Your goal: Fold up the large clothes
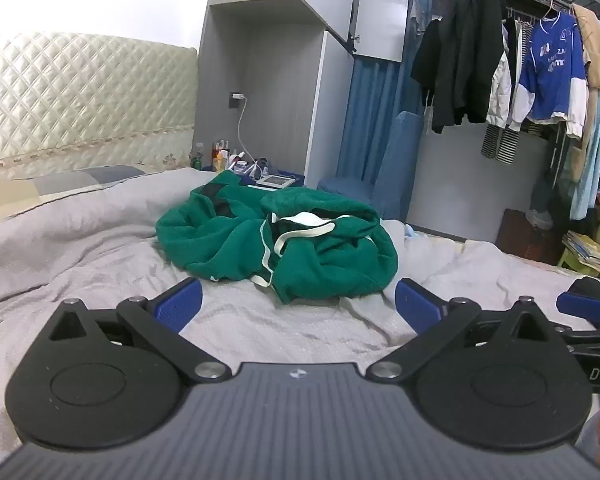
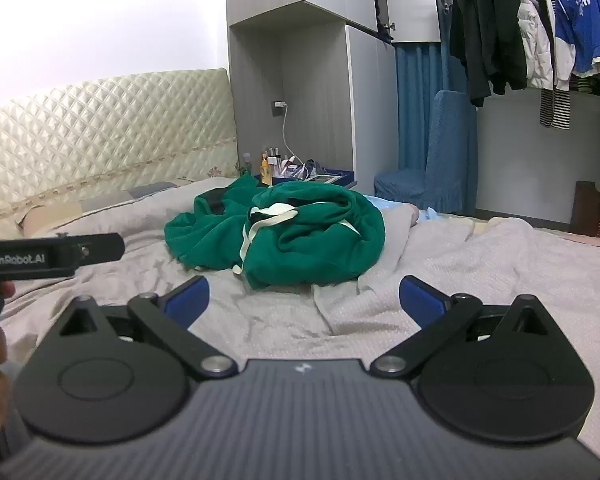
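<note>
A crumpled green hoodie with white drawstrings lies in a heap in the middle of the bed on a grey blanket. It also shows in the right wrist view. My left gripper is open and empty, hovering just short of the hoodie's near edge. My right gripper is open and empty, also just short of the hoodie, to the right of the left one. The left gripper's body shows at the left of the right wrist view. A blue tip of the right gripper shows at the right of the left wrist view.
A quilted cream headboard stands at the back left. A bedside table with bottles and a charger cable is behind the hoodie. A blue covered chair and a rack of hanging clothes stand to the right.
</note>
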